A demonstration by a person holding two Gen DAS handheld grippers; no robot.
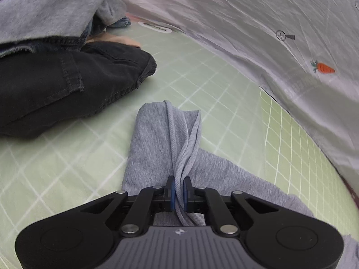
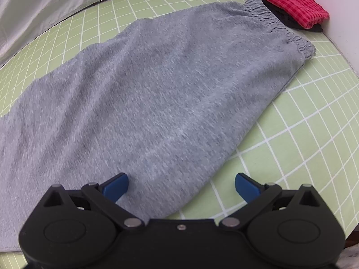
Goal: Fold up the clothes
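The grey fleece trousers (image 2: 157, 85) lie flat, unfolded; folding is only starting. The left gripper (image 1: 178, 192) pinches their hem; the right gripper (image 2: 181, 185) hovers wide open, empty.

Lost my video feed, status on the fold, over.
Left tool shut on grey garment hem. Right tool open above its flat part. Black jeans and red checked cloth clear of it.

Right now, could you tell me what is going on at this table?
A person is folding clothes with two handheld grippers on a green grid mat. The left gripper is shut on a bunched fold of the grey sweatpants. The right gripper hangs open over the pants near their edge, gripping nothing. Other clothes lie around: black jeans and a red checked garment.
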